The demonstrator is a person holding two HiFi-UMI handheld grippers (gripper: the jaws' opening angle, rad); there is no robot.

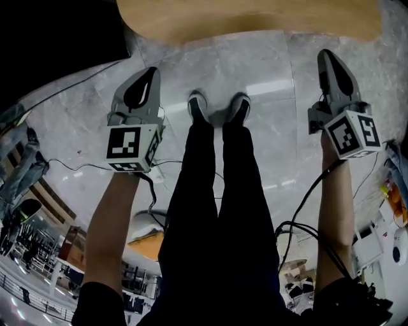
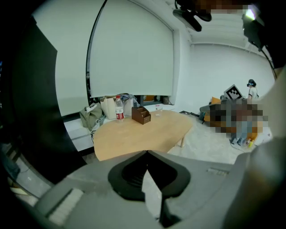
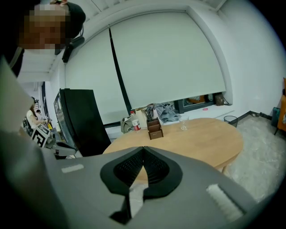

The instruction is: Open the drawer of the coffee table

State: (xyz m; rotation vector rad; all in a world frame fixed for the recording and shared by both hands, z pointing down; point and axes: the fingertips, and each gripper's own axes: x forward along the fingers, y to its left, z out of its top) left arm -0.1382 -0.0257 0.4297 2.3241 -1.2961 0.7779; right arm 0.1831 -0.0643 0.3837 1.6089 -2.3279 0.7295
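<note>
Standing on a pale marble floor (image 1: 255, 70), black shoes (image 1: 197, 107) pointed at the coffee table (image 1: 255, 19), showing only its rounded light-wood edge along the top of the head view. Holding the left gripper (image 1: 152, 70) out over the floor to the left of the legs, jaws pressed together right to the tip, nothing pinched between them. Same deal with the right gripper (image 1: 326, 55) on the other side: clamped tight, empty, tip near the table's edge in the head view but not touching it. Can spot the marker cube (image 1: 131, 148) at the back of the left one, plus black cables (image 1: 305, 213) trailing past the right forearm. From the two gripper views, looking across the oval tabletop from low down: a clear bottle (image 3: 135, 122) with a red label, a small brown wooden organiser box (image 3: 154, 129) just beside it, and a little drinking glass (image 3: 183, 122) a bit apart to the right, all clustered at the far side near the window sill. Behind those, some bags (image 2: 91, 117) heaped on the sill under a drawn white roller blind (image 3: 170, 62). Also a tall black panel (image 3: 82, 123) standing left of the table in the right gripper view. Can't make out the drawer itself anywhere, honestly: no front or handle visible from these angles, just the top and one wooden leg (image 2: 182, 142). Neither claw in contact with the table.
</note>
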